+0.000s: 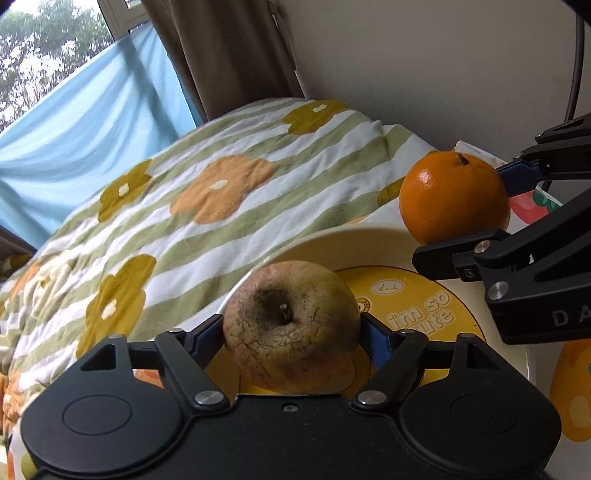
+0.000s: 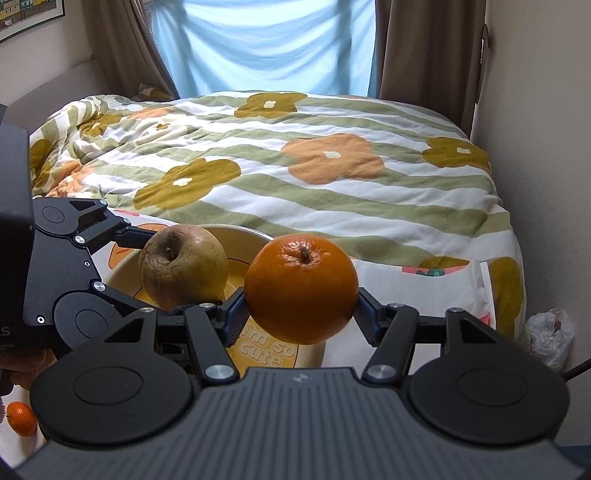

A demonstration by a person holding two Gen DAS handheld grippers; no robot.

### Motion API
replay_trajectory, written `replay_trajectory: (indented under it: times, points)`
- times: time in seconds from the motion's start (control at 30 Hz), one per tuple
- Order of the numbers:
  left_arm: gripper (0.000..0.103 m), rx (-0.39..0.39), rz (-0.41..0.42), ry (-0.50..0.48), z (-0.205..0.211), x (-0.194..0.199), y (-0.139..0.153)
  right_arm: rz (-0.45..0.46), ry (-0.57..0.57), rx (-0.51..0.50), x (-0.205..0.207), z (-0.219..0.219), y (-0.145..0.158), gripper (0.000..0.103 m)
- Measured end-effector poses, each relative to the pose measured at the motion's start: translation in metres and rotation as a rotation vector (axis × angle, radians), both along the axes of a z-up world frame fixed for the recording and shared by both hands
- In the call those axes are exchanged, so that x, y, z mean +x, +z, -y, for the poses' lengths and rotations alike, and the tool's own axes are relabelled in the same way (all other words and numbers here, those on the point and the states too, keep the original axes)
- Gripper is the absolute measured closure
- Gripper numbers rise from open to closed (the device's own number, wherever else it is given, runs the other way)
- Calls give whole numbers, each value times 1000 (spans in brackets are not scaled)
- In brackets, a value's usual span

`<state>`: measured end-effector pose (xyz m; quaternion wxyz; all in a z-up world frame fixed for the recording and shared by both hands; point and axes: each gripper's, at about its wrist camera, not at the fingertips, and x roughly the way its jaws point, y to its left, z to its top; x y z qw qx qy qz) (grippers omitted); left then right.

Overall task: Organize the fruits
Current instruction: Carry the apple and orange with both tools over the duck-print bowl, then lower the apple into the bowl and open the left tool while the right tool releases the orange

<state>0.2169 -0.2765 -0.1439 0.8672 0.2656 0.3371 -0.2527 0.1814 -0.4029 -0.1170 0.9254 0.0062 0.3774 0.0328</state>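
Apple [image 1: 291,325], wrinkled, positioned over the yellow plate [image 1: 424,295] between the wide-set jaws of the left hand-held gripper [image 1: 291,332], apparently for release there; orange [image 2: 301,288] clamped in the right hand-held gripper [image 2: 301,314] above the plate's rim, awaiting placement.

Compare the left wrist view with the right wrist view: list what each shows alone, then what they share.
Left wrist only: trees through a window.
Right wrist only: a small orange at lower left, a white plastic bag and a framed picture.
Both: the apple between the left hand-held gripper fingers, the orange in the right hand-held gripper, the plate and the floral blanket.
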Motion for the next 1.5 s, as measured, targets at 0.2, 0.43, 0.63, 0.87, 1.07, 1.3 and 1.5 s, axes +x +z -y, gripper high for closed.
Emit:
replay_trajectory:
  times: [0.2,0.43,0.63,0.87,1.07,1.3,1.5]
  points:
    - [0,-11,15,-9,-13,-8,11,-13,42,-12,4,1,-2,27]
    - [0,-14,-24,30,-37,-26,10,-15,171,-73,6,-15,-15,27]
    - [0,-35,-43,94,-51,-39,15,5,252,-154,5,-29,-27,27]
    - [0,-43,-27,139,-59,-47,23,28,261,-197,3,-35,-31,22]
    - [0,-41,-13,169,-65,-57,27,90,226,-218,-5,-32,-21,0]
    - [0,-58,23,204,-72,-72,43,92,178,-178,-18,-26,-6,0]
    - [0,-78,59,240,-82,-94,65,106,165,-158,-37,-30,17,0]
